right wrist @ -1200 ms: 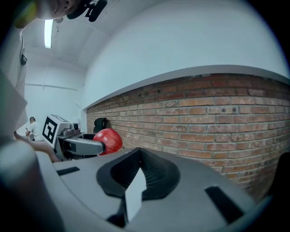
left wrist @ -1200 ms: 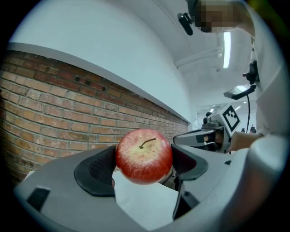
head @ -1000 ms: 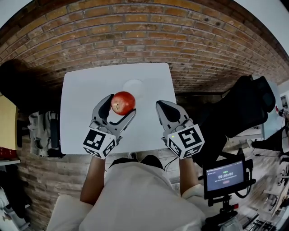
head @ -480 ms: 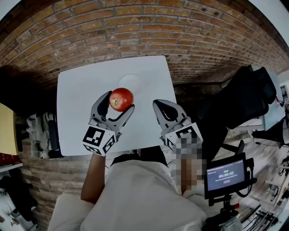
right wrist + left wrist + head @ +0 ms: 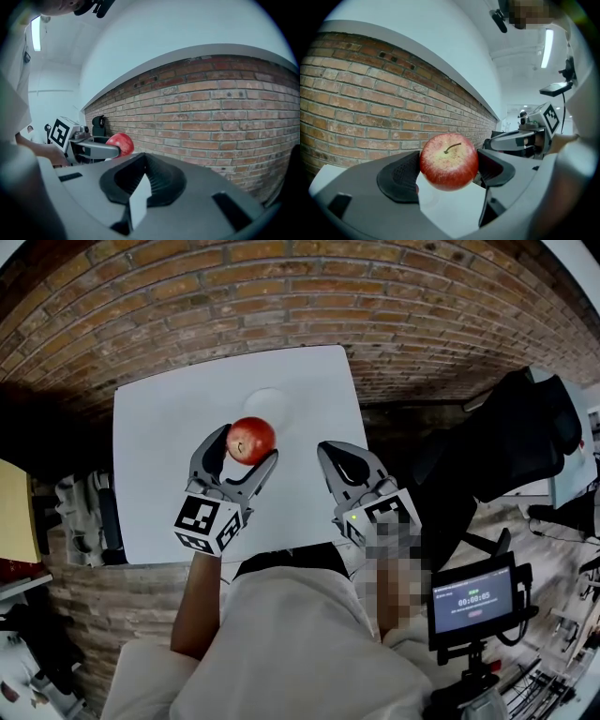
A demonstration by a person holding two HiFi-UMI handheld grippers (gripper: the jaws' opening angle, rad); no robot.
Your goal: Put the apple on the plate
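over the white counter [image 5: 159, 474], the left hand-held gripper [image 5: 246, 448] is clamped on a red apple [image 5: 251, 440], one grey jaw pressing each side of the fruit. the left gripper view shows the dark ribbed pads tight against the apple's flanks, its stem up and leaning a little to the right, its skin red with a paler yellowish patch round the stem. white counter shows below the apple between the jaws, so the fruit is off the surface.

from the head view the apple sits just at the near edge of the plate [image 5: 267, 404] (a white dish, faint against the white counter), and it is not lying on the plate. the plate itself looks bare.

the right hand-held gripper [image 5: 330, 452] is over the counter's right part, beside the left one and apart from it, level with it and pointing the same way, towards the brick wall [image 5: 281, 306]. its jaws are drawn together, with only a thin white sliver between the pads in the right gripper view, and nothing is caught between them. that same view catches the apple and the left gripper's arm off to its left.

a small screen on a stand [image 5: 473, 601] is at the person's right, off the counter, and a dark chair [image 5: 506, 456] stands beyond the counter's right edge.
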